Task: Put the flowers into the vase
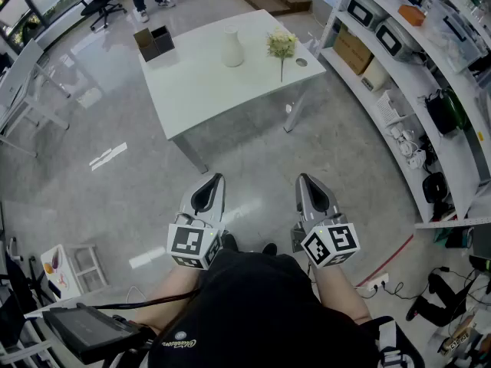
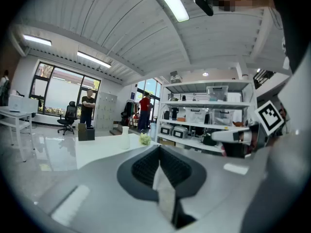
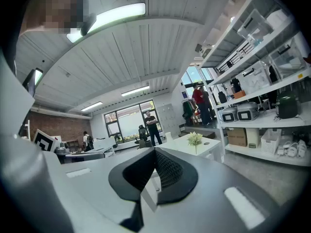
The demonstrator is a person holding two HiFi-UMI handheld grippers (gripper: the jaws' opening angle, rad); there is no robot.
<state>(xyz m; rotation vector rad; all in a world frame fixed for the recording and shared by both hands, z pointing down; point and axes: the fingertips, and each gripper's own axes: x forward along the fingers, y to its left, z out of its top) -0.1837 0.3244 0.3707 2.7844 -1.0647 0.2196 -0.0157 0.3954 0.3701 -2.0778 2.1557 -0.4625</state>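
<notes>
Flowers on table, far from tools (closed)

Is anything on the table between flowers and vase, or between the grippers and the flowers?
Nothing visible. Only bare table lies between the flowers and the vase; only open floor separates the left gripper and right gripper from the table.

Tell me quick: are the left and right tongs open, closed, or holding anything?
Left tongs: closed, holding nothing.
Right tongs: closed, holding nothing.
</notes>
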